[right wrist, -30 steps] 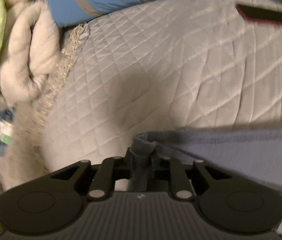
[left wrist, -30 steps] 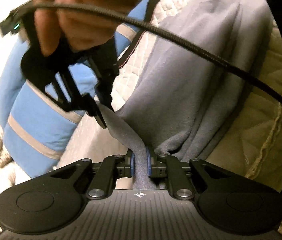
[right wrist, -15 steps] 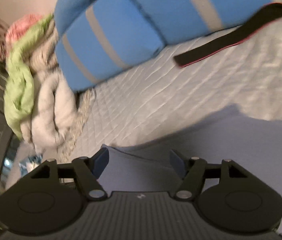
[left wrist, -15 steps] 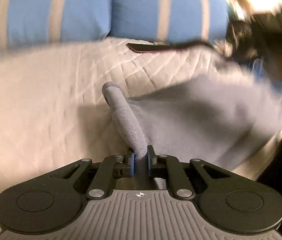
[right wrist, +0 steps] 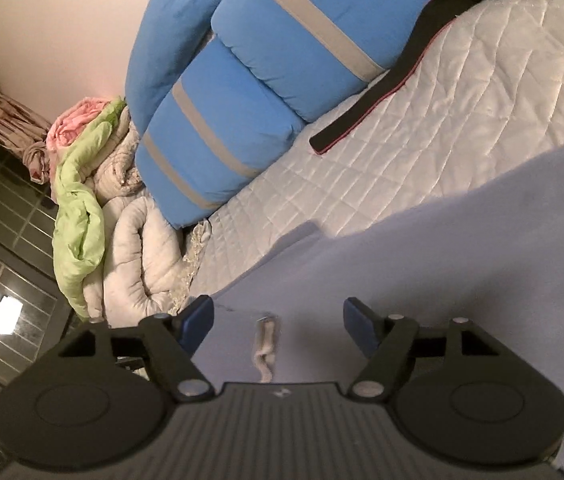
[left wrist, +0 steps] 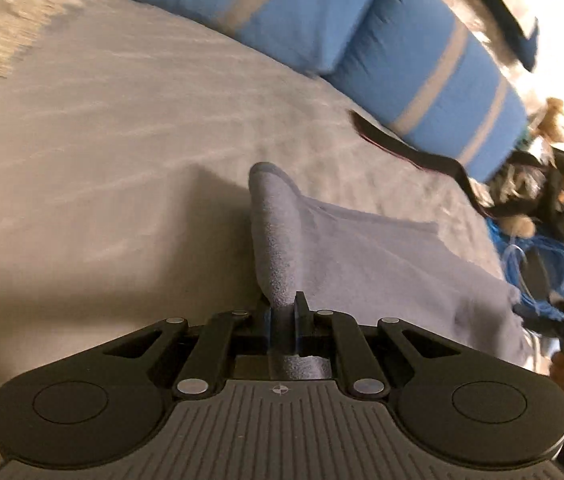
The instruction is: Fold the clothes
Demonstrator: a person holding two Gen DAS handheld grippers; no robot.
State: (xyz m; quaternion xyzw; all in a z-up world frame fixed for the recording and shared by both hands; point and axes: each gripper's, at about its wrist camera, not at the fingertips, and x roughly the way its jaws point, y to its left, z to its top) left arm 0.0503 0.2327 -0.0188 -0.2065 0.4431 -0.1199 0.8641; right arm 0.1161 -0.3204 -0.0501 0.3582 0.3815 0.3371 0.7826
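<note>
A grey-blue fleece garment lies on the quilted bed cover. My left gripper is shut on a bunched edge of it, and a rolled fold rises from the jaws toward the pillows. In the right wrist view the same garment spreads flat under my right gripper. Its jaws are opening wide, and the pads press on nothing. A small white label on the cloth shows between the blue pads.
Blue pillows with grey stripes line the head of the bed. A black strap with a red edge lies in front of them. Rumpled bedding and a green cloth are heaped beside the bed. Blurred clutter sits beyond the bed's other side.
My right gripper has let go of the garment's corner and opened wide. My left gripper has rolled and swung across the bed with the cloth held. The other hand has left its view.
</note>
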